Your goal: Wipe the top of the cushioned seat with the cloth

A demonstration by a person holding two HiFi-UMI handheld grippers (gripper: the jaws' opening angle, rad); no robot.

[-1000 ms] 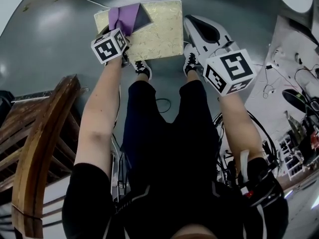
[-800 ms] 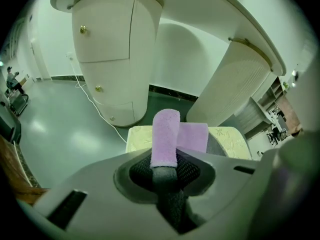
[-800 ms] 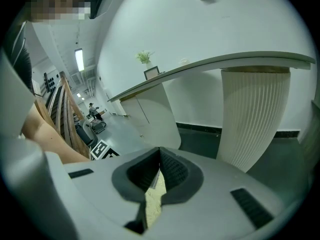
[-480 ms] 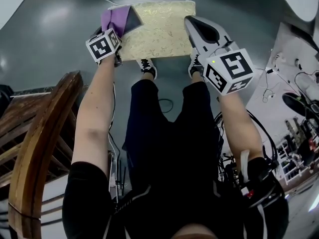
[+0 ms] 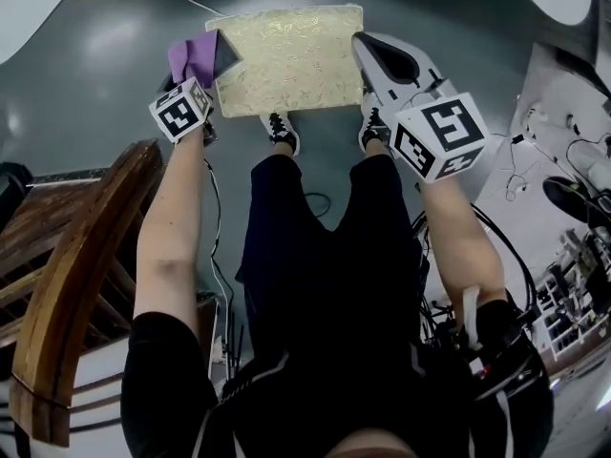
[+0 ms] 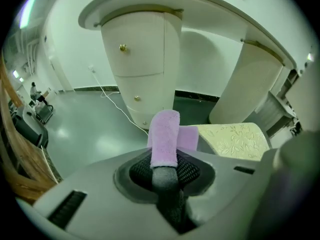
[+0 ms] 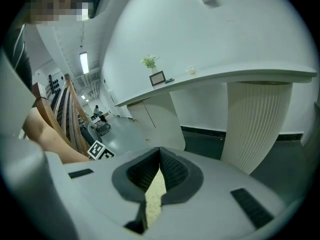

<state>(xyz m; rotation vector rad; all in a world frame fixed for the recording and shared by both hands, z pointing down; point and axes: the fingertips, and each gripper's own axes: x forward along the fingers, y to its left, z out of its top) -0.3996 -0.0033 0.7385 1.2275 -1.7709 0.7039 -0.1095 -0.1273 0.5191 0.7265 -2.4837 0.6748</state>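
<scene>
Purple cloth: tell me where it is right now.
Head view, upper left: the purple cloth is clamped in the left gripper, just off the left edge of the cushioned seat.

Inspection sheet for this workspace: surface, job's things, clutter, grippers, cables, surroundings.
Surface: cushioned seat, gold patterned top, bare; no stains can be made out.
Job's things: purple cloth, off the seat's left edge, not on its top.
Clutter: nothing seen on the seat.
Grippers: left gripper, jaws clamped on the cloth; right gripper, jaws together with nothing between them, by the seat's right edge.
Cables: white cord across the floor towards the cabinet; black cables at the person's right.
Surroundings: grey floor; wooden furniture at left; white cabinet under a curved counter.
</scene>
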